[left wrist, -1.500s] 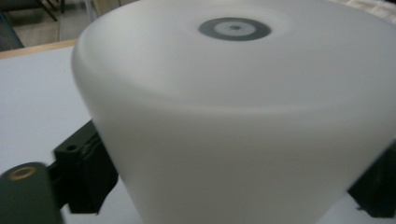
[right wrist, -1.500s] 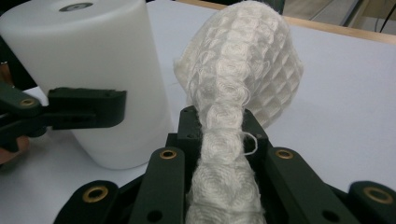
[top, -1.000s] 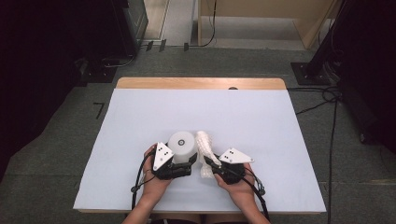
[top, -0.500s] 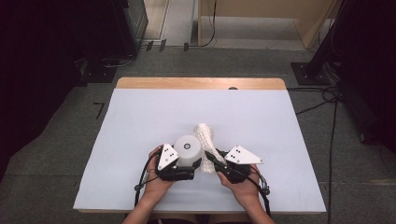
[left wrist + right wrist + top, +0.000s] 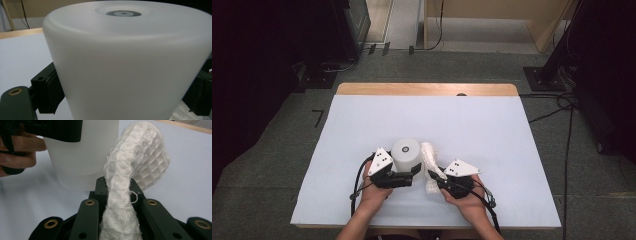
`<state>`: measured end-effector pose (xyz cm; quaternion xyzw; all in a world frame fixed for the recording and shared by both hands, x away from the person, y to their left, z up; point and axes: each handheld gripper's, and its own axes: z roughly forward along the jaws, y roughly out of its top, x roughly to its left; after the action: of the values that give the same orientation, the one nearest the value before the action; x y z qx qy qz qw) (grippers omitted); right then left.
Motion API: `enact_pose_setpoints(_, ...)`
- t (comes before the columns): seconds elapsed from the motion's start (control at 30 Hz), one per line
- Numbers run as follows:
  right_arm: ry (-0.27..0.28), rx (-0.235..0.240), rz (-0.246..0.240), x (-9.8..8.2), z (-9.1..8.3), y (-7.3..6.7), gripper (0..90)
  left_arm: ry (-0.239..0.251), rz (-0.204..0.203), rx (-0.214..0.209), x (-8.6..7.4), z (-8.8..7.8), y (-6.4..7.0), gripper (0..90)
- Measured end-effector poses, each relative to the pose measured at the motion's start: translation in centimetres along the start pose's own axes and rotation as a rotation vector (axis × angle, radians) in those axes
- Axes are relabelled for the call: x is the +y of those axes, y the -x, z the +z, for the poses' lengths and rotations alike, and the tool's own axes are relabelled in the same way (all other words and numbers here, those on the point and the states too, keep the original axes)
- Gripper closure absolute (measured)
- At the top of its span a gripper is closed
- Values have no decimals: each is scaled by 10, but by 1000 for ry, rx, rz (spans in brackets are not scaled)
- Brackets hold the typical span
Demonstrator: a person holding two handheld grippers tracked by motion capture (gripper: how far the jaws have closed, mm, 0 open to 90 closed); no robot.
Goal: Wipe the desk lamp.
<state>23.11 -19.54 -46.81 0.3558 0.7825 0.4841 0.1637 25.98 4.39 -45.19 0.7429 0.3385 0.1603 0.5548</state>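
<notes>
A: High view first: where does the white cup (image 5: 406, 155) sit?

B: Near the front of the pale table (image 5: 492, 135), upside down, its closed base facing up and its long axis upright. The left gripper (image 5: 404, 178) has its jaws clamped on the cup's lower sides; the left gripper view shows black pads pressed against both flanks.

A: And the white cloth (image 5: 430, 162)?

B: Just beside the cup, on its right, folded into a long strip. Its long axis runs from the right gripper (image 5: 438, 181) away from the person, tilted upward. In the right gripper view the jaws pinch narrowly on the cloth's (image 5: 130, 175) near end.

A: Anything inside the cup?

B: Can't tell; its mouth faces the table.
</notes>
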Motion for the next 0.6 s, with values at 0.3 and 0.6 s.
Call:
enact_pose_setpoints(0.3, 98, -42, -8, 14, -20, 1, 758, -38, 104, -8, -8, 12, 12, 86)
enact_pose_setpoints(0.6, 100, -89, 31, 7, -21, 13, 757, -57, 138, 73, -21, 17, -6, 85)
